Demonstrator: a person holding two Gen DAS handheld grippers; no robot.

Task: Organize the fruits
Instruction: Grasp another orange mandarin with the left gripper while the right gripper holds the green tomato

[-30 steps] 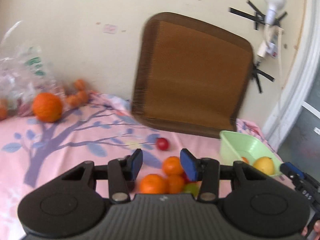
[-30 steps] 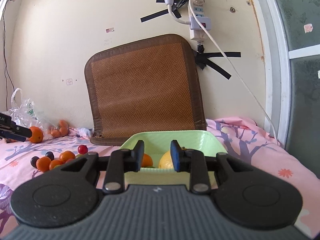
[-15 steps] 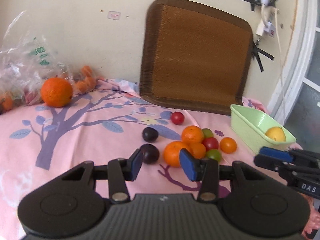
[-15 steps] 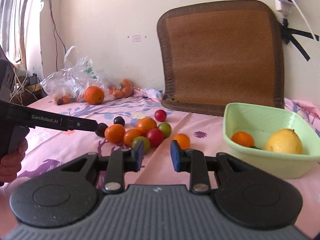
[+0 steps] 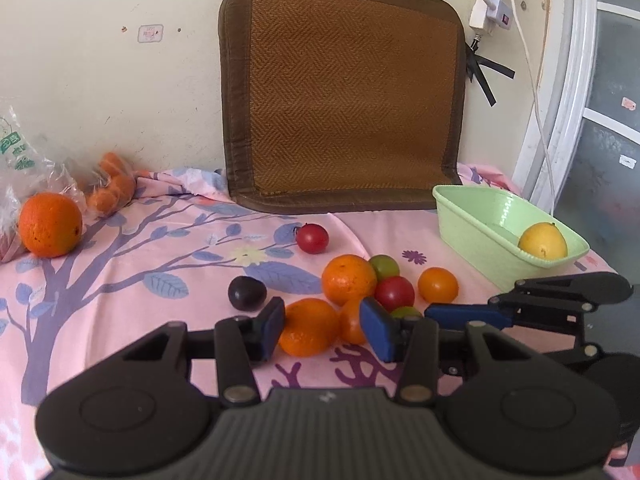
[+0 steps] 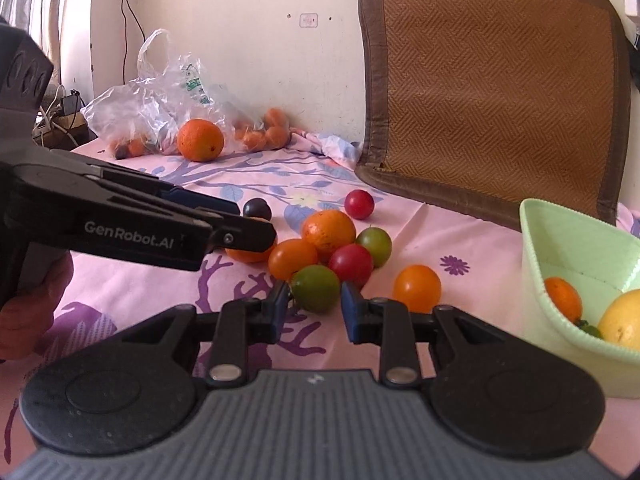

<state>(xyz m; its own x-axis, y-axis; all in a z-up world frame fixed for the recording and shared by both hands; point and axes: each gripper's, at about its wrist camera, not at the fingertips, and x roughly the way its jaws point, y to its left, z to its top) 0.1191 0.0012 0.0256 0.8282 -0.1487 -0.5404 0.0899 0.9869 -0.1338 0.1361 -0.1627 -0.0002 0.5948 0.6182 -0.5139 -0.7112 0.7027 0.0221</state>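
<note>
Framing an orange: left gripper (image 5: 322,330), jaws apart around the mandarin (image 5: 309,326) at lower centre.
Right gripper (image 6: 314,312): jaws apart, green tomato (image 6: 316,288) just ahead between them.
Green tub (image 6: 568,248): right edge, holding lemon (image 6: 624,320).

White lettering reading "GenRobot.AI" runs along the side of the left hand-held gripper (image 6: 256,236), which reaches in ahead and to the left of the right hand-held gripper (image 6: 314,308). Far ahead to the left, the plastic bag (image 6: 160,100) carries green print too small to read. The small sticker (image 6: 308,20) on the wall beyond is also illegible.
</note>
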